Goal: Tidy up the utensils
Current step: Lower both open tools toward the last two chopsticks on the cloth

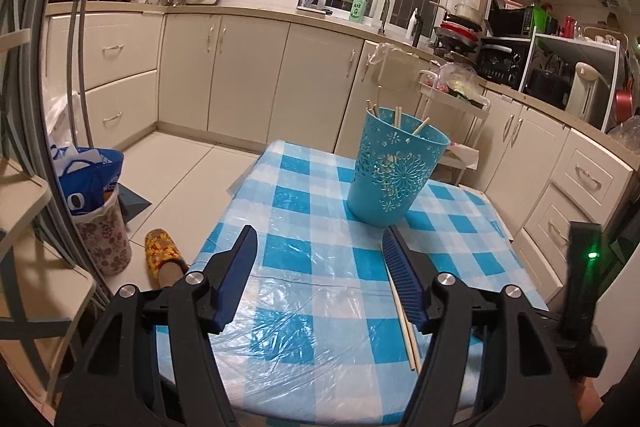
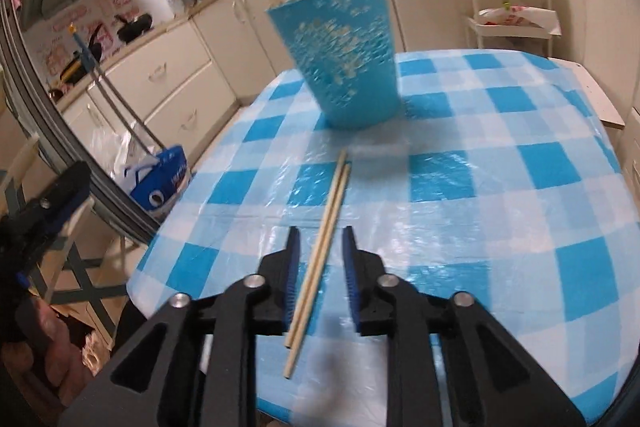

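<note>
A blue perforated holder [image 1: 394, 169] stands on the blue checked table [image 1: 304, 267] with several chopsticks [image 1: 397, 115] sticking out of it. It also shows, blurred, in the right wrist view [image 2: 344, 63]. A pair of wooden chopsticks [image 2: 320, 251] lies flat on the table [image 2: 480, 211], between the fingers of my right gripper [image 2: 321, 233], which is open around them. The same pair shows in the left wrist view [image 1: 402, 311], beside the right finger of my left gripper [image 1: 320, 235], which is wide open and empty above the table's near edge.
Kitchen cabinets [image 1: 224, 67] run along the far wall. A bin with a blue bag [image 1: 94, 195] and a slipper [image 1: 162, 255] are on the floor to the left. A white trolley [image 2: 508, 7] stands behind the table.
</note>
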The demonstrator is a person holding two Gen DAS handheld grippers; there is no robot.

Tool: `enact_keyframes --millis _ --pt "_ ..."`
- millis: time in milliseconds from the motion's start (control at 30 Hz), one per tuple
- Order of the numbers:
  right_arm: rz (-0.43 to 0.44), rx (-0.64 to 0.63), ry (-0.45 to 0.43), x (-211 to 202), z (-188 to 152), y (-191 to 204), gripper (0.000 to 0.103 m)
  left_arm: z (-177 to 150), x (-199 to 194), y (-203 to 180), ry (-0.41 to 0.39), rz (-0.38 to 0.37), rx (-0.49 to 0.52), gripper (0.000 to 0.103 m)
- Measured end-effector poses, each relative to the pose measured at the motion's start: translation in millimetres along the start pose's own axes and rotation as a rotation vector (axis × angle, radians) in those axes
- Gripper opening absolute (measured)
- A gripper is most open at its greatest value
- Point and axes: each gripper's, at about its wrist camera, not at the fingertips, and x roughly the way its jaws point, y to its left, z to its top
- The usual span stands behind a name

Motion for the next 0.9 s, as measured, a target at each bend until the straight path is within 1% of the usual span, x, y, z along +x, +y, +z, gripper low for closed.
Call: enact_keyframes --millis 67,133,167,200,367,467,633,867,900 --pt "0.001 -0.026 0.028 8 -4 8 0.029 0 -2 1 0.005 0.007 0.004 0.064" --pt "-0.007 -0.059 0.051 12 -10 17 0.033 0 -3 2 0.009 0.012 0.009 0.066" --pt "-0.013 -0.072 0.057 12 -12 19 0.038 0 -4 3 0.010 0.015 0.011 0.067" --pt "-0.018 -0.083 0.059 11 -15 22 0.039 0 -4 4 0.011 0.018 0.010 0.068" --pt "-0.050 -0.113 0.060 6 -25 24 0.039 0 -2 6 0.018 0.022 0.004 0.070" --pt "-0.066 -0.111 0.077 10 -27 22 0.039 -1 -2 2 0.023 0.020 0.014 0.071" --pt "-0.106 -0.146 0.102 16 -32 23 0.039 -2 -1 -3 0.029 0.017 0.035 0.073" --pt "-0.173 -0.097 0.103 12 -31 -4 0.039 -5 7 -1 0.058 0.018 0.030 0.073" --pt "-0.172 -0.083 0.104 11 -30 -6 0.039 -5 9 0 0.062 0.019 0.028 0.073"
